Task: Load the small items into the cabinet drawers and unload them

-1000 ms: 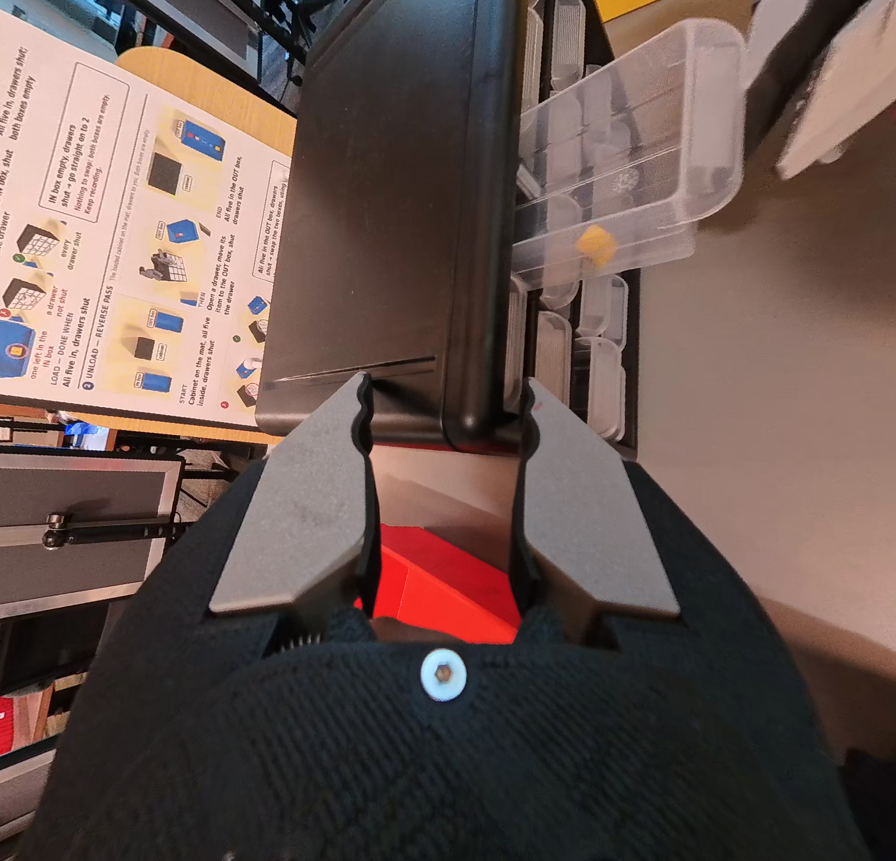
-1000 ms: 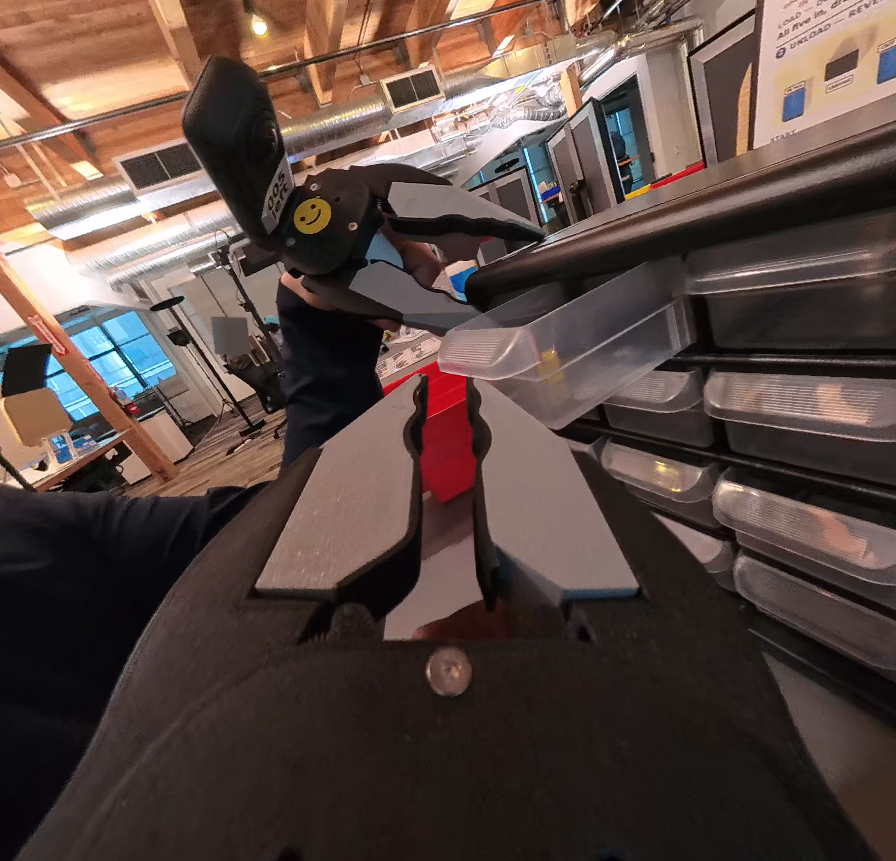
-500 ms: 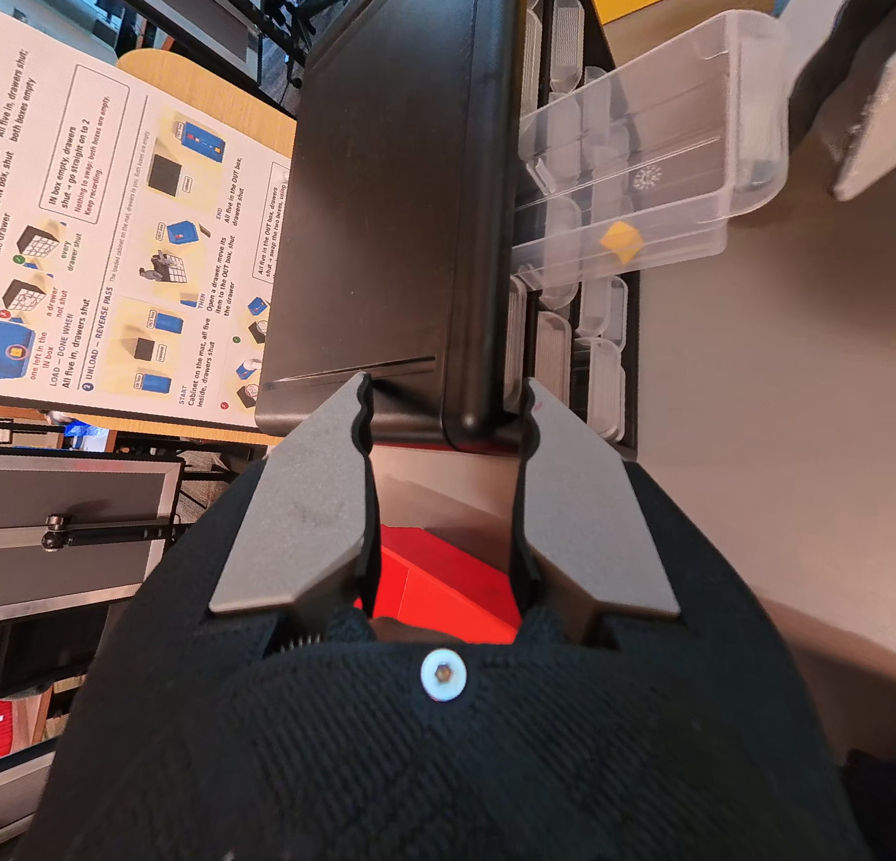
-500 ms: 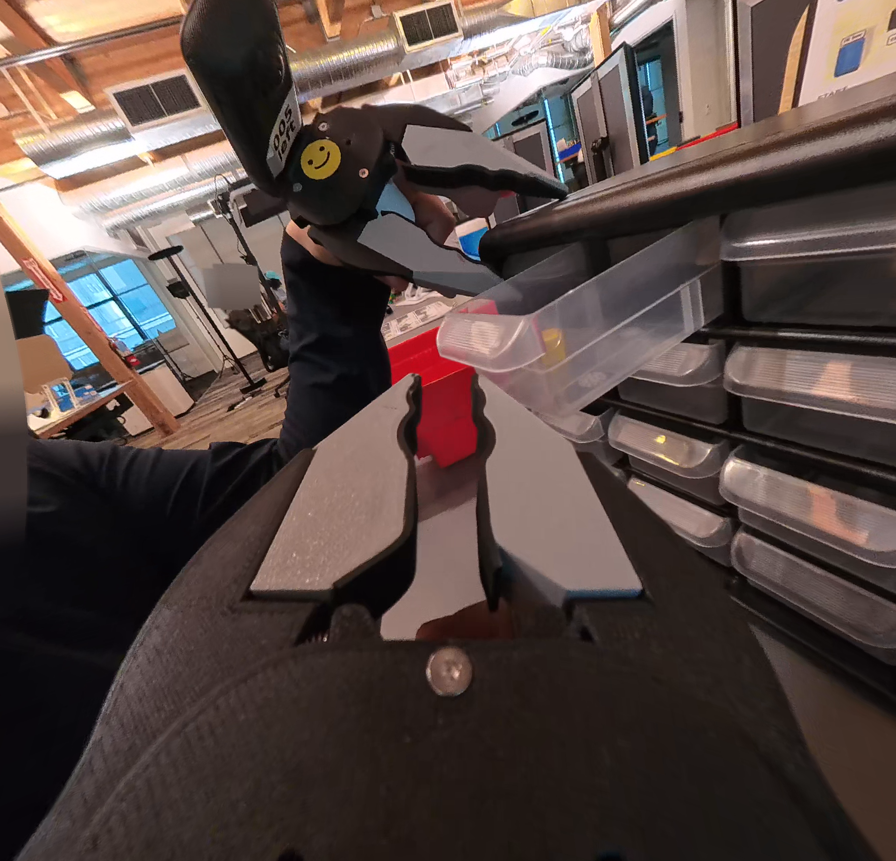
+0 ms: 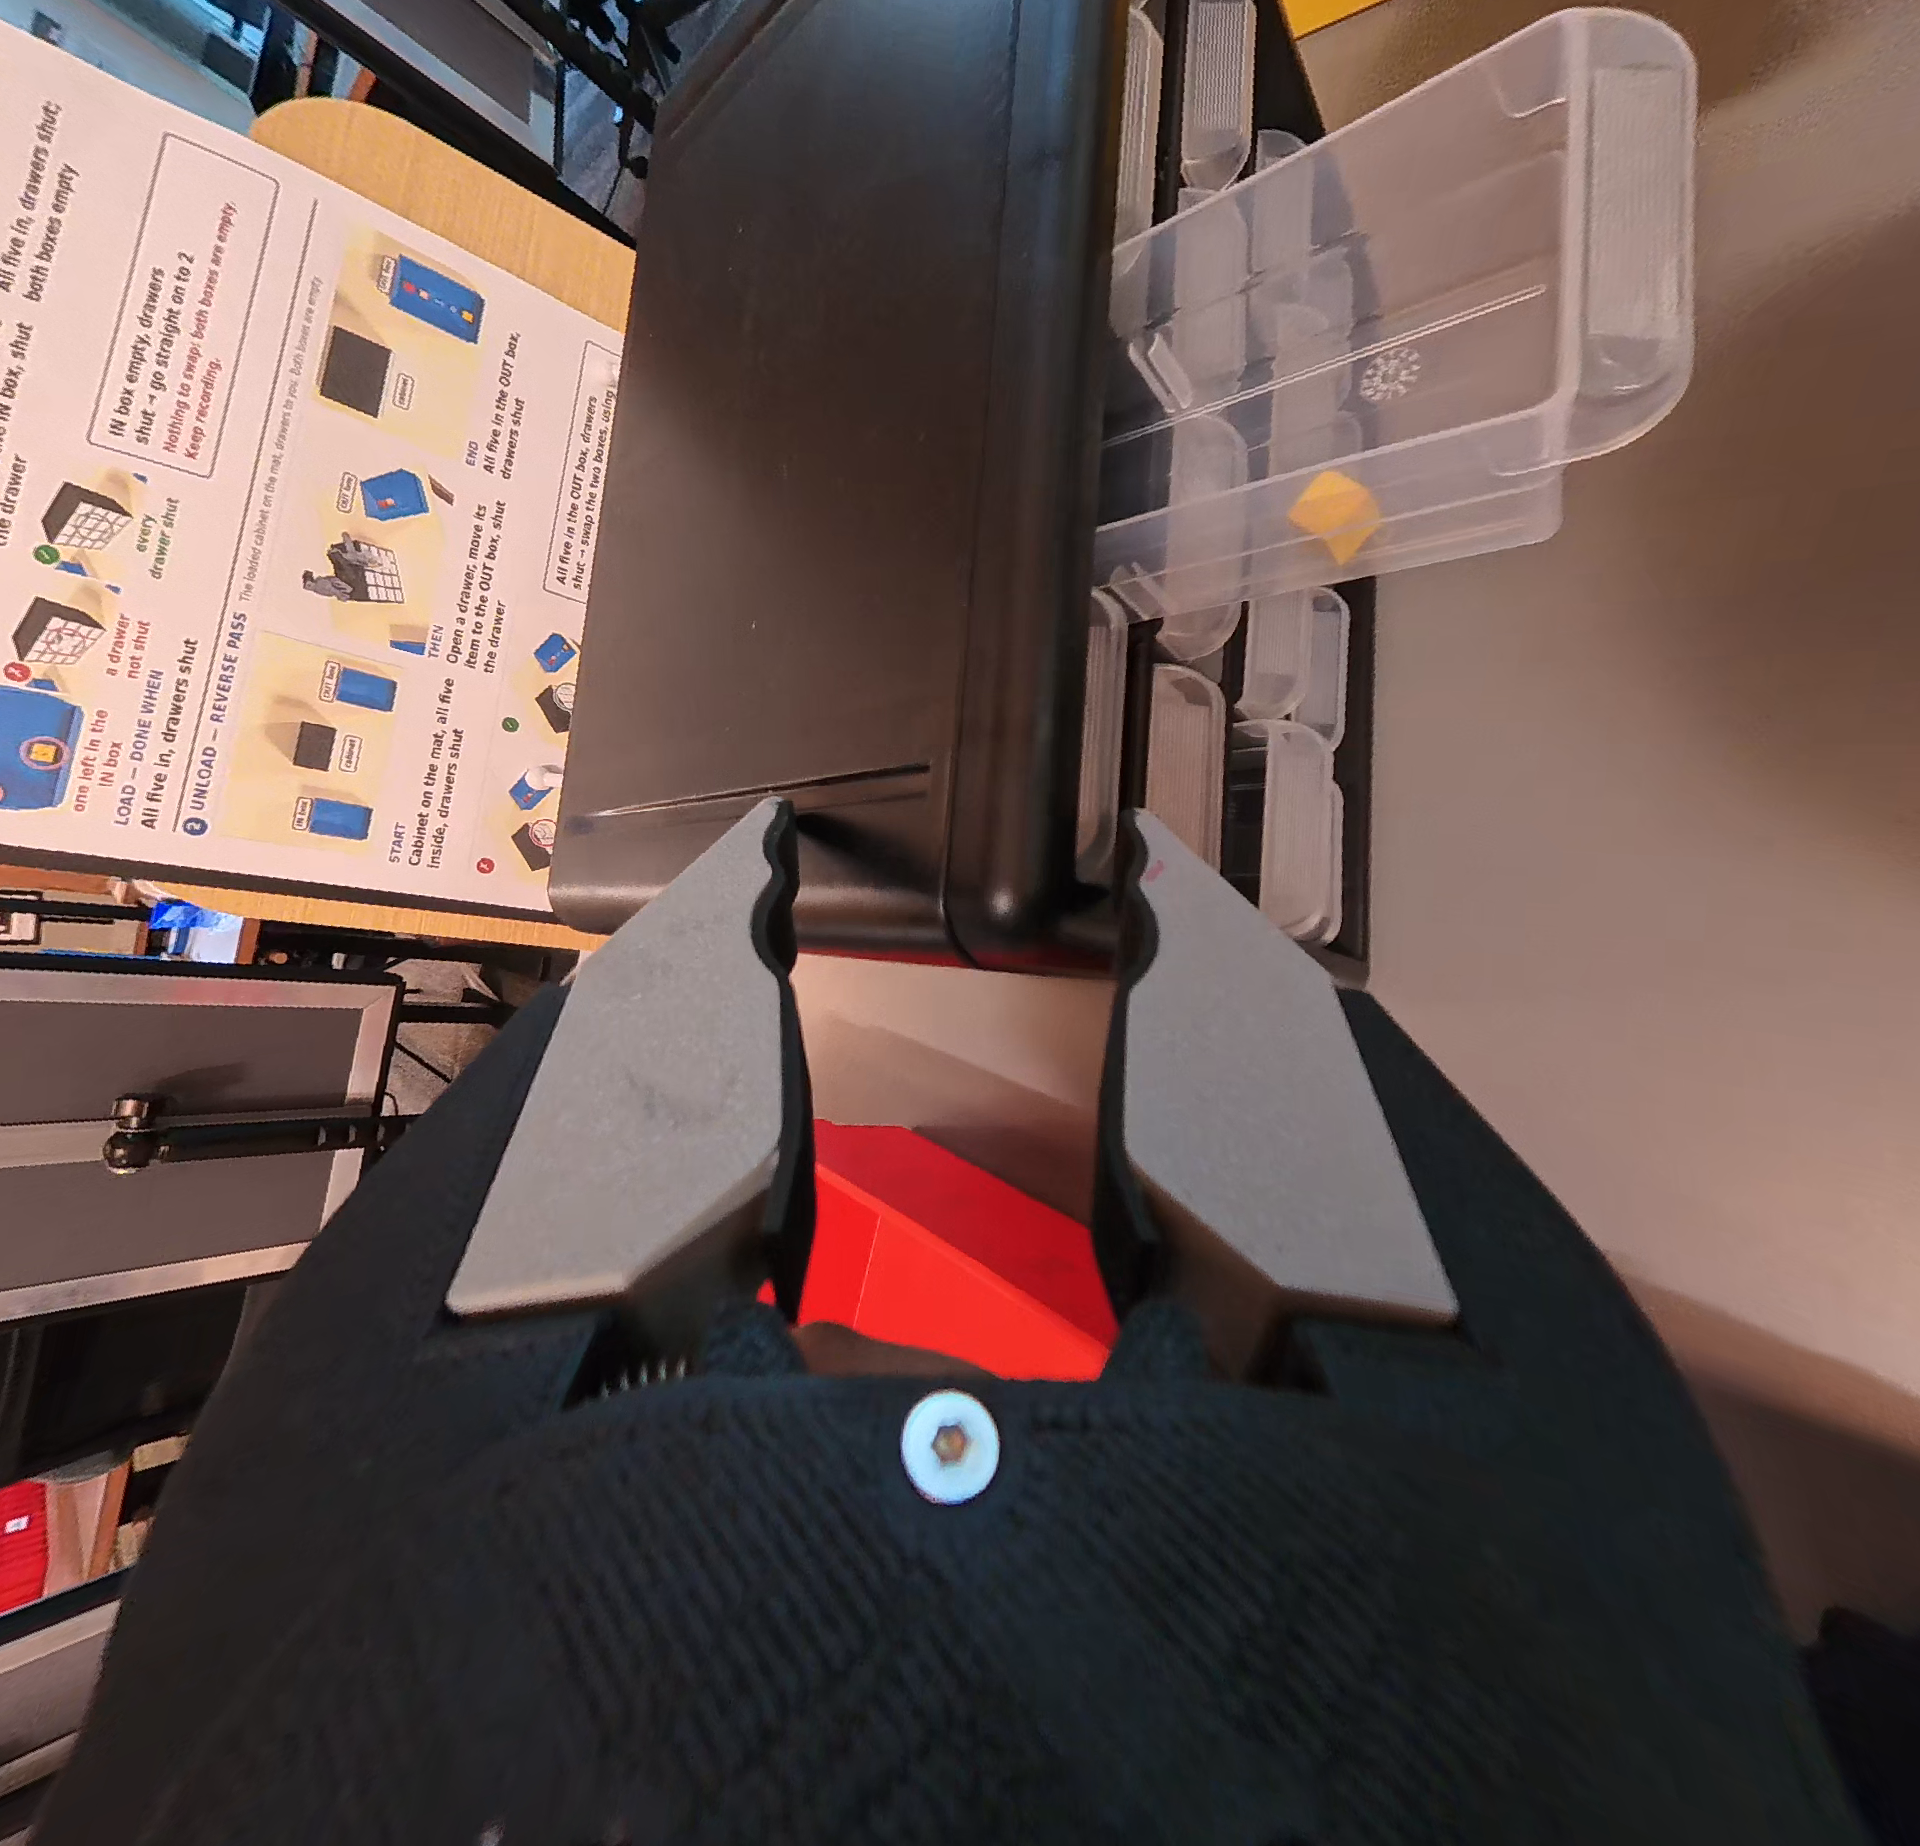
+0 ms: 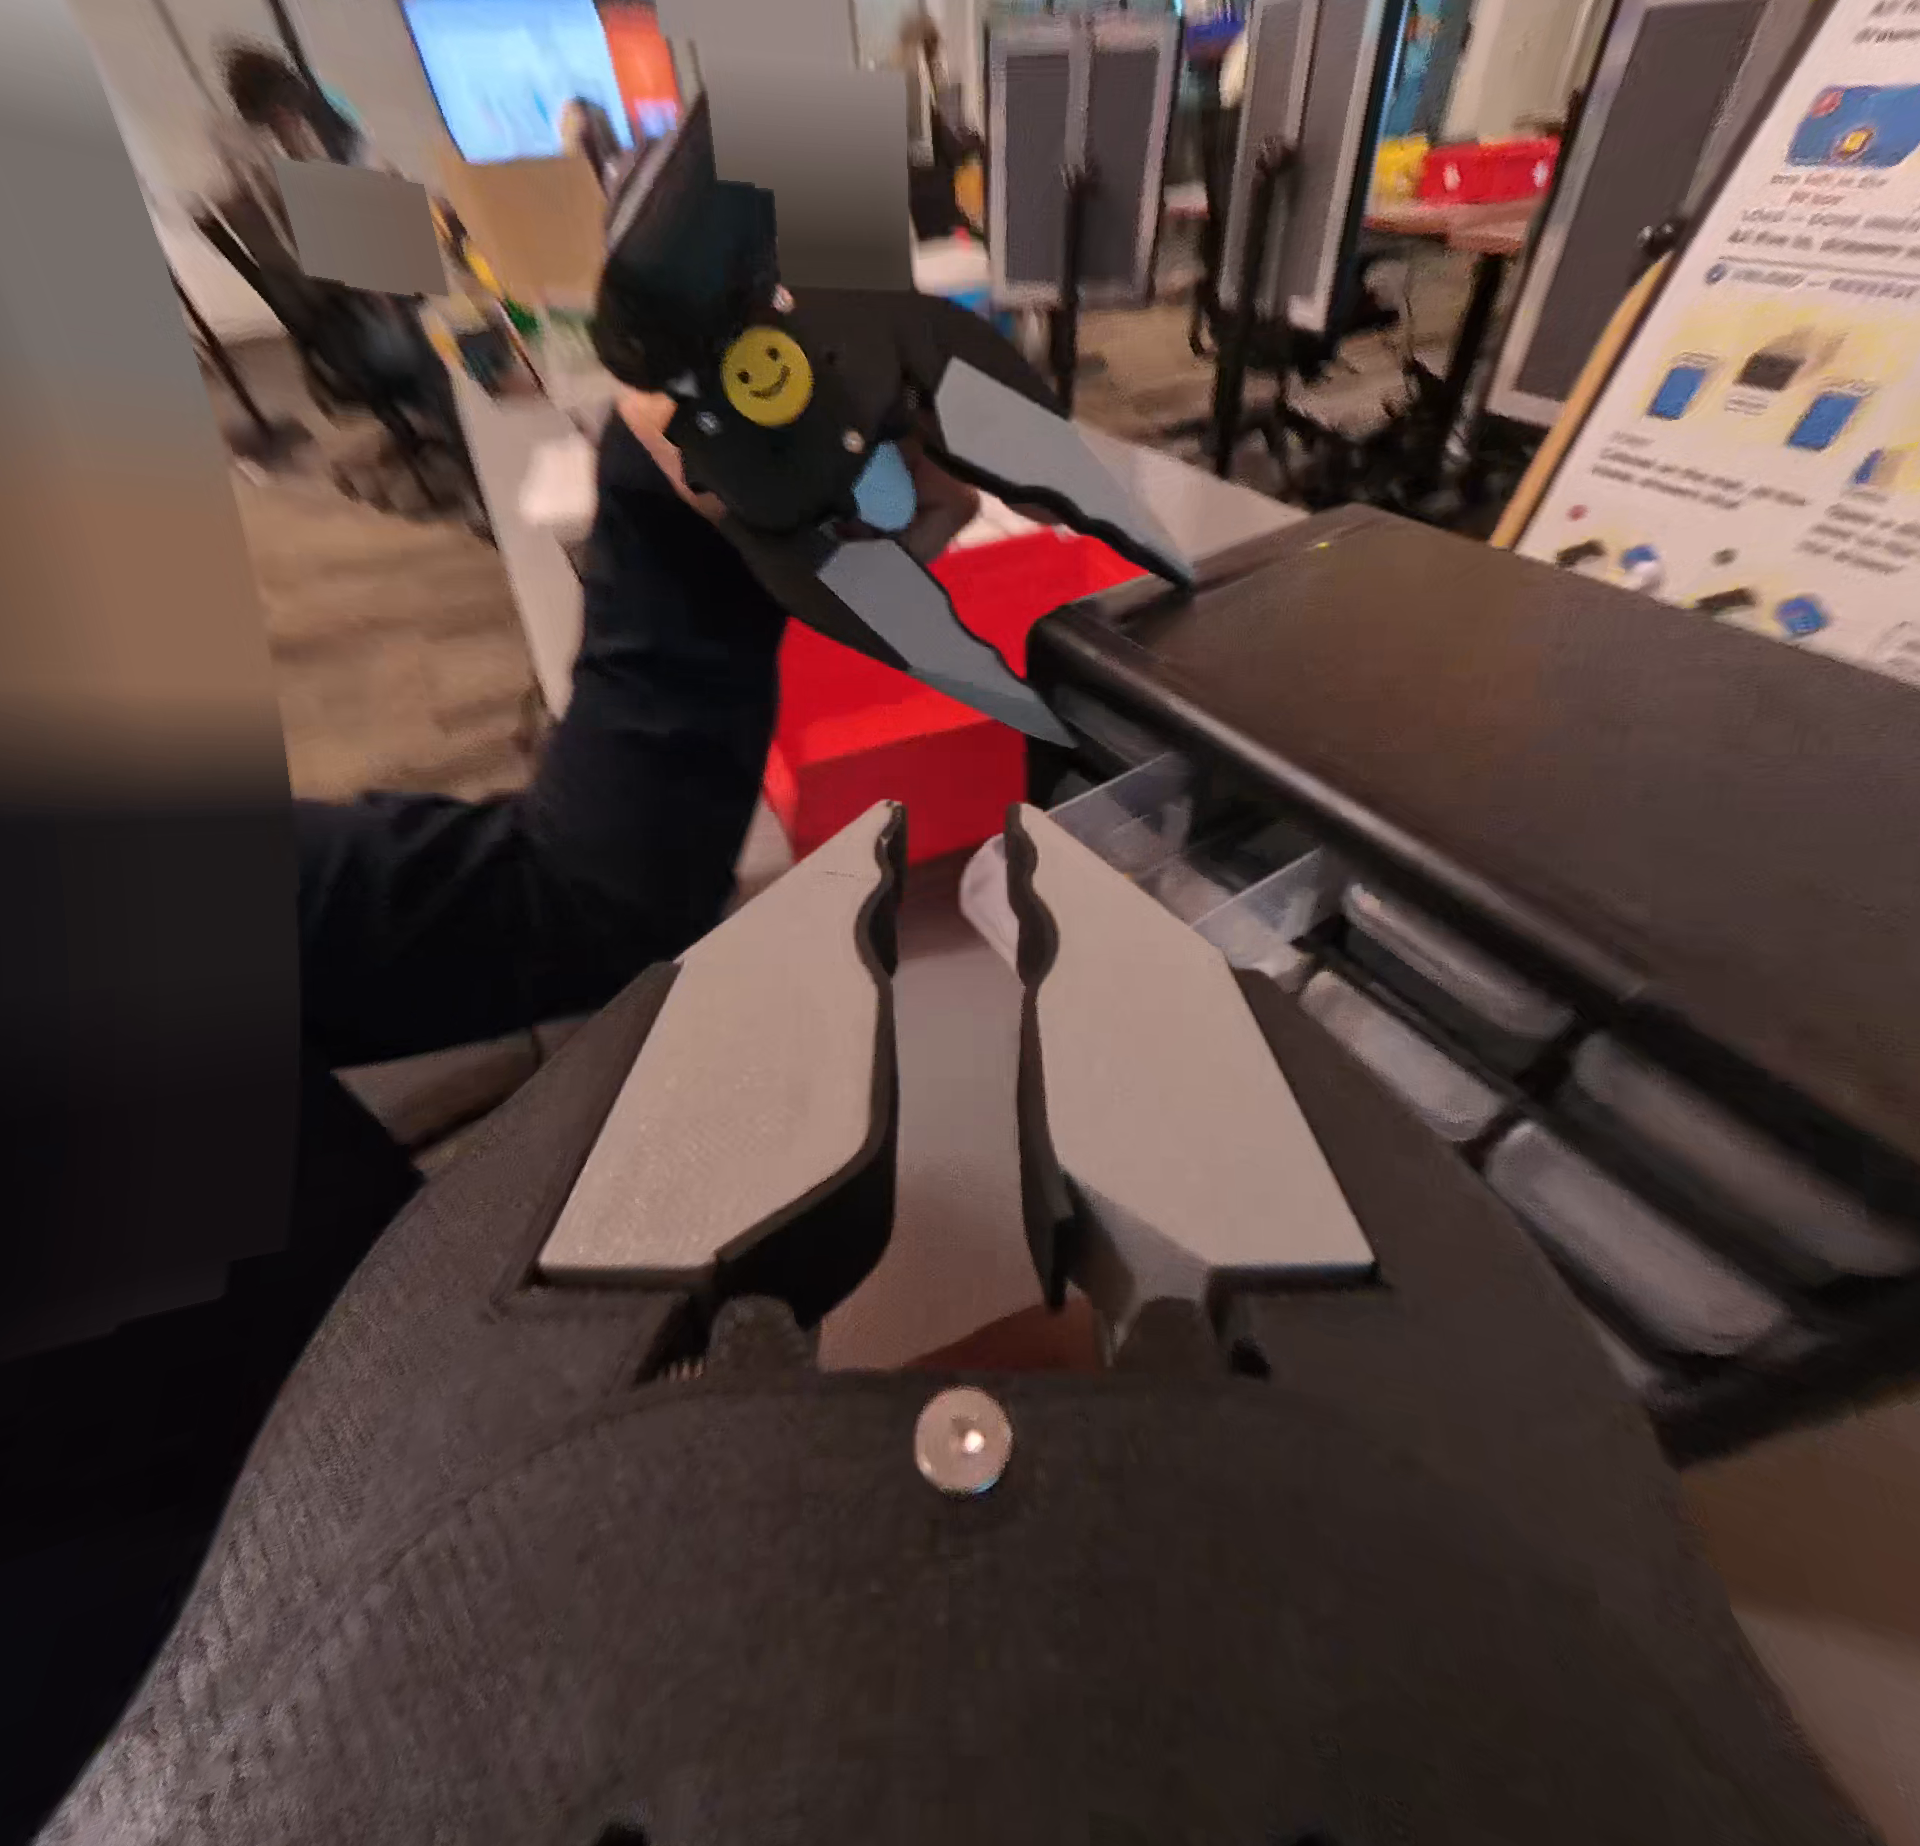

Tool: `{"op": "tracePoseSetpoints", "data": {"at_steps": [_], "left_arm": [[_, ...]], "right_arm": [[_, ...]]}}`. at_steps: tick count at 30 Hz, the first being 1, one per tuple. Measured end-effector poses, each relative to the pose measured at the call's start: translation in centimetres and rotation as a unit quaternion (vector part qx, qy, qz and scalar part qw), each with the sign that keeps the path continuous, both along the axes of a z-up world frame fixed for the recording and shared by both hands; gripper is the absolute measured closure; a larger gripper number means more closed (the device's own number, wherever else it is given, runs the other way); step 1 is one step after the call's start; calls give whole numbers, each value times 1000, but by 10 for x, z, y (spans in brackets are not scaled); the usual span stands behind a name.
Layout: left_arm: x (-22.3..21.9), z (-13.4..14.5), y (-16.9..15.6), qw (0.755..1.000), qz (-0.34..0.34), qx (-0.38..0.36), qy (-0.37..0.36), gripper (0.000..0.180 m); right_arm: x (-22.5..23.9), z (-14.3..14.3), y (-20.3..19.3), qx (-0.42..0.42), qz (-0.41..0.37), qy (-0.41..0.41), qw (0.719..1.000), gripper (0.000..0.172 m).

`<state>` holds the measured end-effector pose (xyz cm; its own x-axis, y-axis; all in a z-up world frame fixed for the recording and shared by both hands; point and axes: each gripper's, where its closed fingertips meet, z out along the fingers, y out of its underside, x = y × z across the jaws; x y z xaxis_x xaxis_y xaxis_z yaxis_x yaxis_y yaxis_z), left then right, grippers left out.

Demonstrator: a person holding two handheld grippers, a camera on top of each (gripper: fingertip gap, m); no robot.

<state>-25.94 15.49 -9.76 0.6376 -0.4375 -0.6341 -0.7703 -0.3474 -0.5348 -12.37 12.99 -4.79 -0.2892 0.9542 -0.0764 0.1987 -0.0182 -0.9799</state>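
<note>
The black cabinet (image 5: 831, 394) fills the left wrist view, with its top on the left and its clear drawers on the right. One clear drawer (image 5: 1455, 342) stands pulled far out, with a small yellow item (image 5: 1335, 523) inside. My left gripper (image 5: 956, 840) straddles the cabinet's top front corner. The right wrist view shows the left gripper (image 6: 1122, 653) with one finger on the cabinet (image 6: 1455, 705) top and one under the front rim, clamped on it. My right gripper (image 6: 954, 840) hovers just left of the open drawer (image 6: 1195, 861), slightly apart with nothing between the pads.
A red box (image 5: 935, 1256) sits on the table beside the cabinet, also in the right wrist view (image 6: 894, 747). An instruction poster (image 5: 260, 497) leans behind the cabinet. Several shut drawers (image 6: 1662, 1204) line the cabinet front. A person's dark sleeve (image 6: 623, 757) reaches in. My hands' fingertips stand some 15 centimetres from each other.
The drawer with the yellow item has slid further out. My right gripper has left the left wrist view, risen and tilted down, now looking over the cabinet top. The left gripper has not moved.
</note>
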Motion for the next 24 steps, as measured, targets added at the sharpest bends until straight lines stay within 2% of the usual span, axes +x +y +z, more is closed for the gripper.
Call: {"op": "tracePoseSetpoints", "data": {"at_steps": [1, 4, 8, 13, 19, 24], "left_arm": [[0, 0, 0, 1000, 0, 0, 0, 120], [0, 0, 0, 1000, -1, 0, -1, 120], [0, 0, -1, 1000, -6, 0, -6, 121], [0, 0, -1, 1000, -7, 0, -5, 120], [0, 0, -1, 1000, -7, -1, -6, 120], [0, 0, -1, 1000, -7, -1, -3, 119]], "right_arm": [[-7, 1, 2, 34, -8, -28, 999, 157], [-29, -15, 10, 136, -20, -136, 981, 150], [-51, -44, 24, 217, -15, -251, 943, 156], [-56, -62, 29, 251, 27, -331, 909, 158], [-58, -77, 25, 262, 75, -390, 879, 155], [-59, -81, 22, 252, 98, -415, 869, 155]]}}
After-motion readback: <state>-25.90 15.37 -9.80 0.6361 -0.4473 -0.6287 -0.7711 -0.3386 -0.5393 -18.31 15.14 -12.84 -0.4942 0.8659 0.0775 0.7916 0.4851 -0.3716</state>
